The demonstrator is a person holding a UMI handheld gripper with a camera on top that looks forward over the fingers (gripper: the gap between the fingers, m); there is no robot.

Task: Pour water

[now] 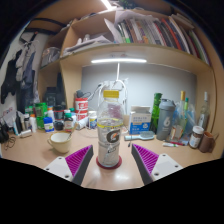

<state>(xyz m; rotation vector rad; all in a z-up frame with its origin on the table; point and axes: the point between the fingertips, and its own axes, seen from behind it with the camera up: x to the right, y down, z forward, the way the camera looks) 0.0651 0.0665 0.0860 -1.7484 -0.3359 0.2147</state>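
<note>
A clear Gatorade bottle (110,128) with a yellow cap stands upright on a round red coaster (110,161) on the wooden desk (35,158). It stands just ahead of my gripper (111,163), roughly centred between the two purple pads. The left finger (70,162) and the right finger (148,160) are spread wide, with a clear gap at each side of the bottle. Neither finger touches it. A white cup (60,141) sits on the desk to the left, beyond the left finger.
Many bottles, jars and cans crowd the back of the desk, including a red-labelled jar (81,108) and a green bottle (156,110). A shelf of books (150,35) and a light strip (118,61) hang above. A black object (14,70) stands at far left.
</note>
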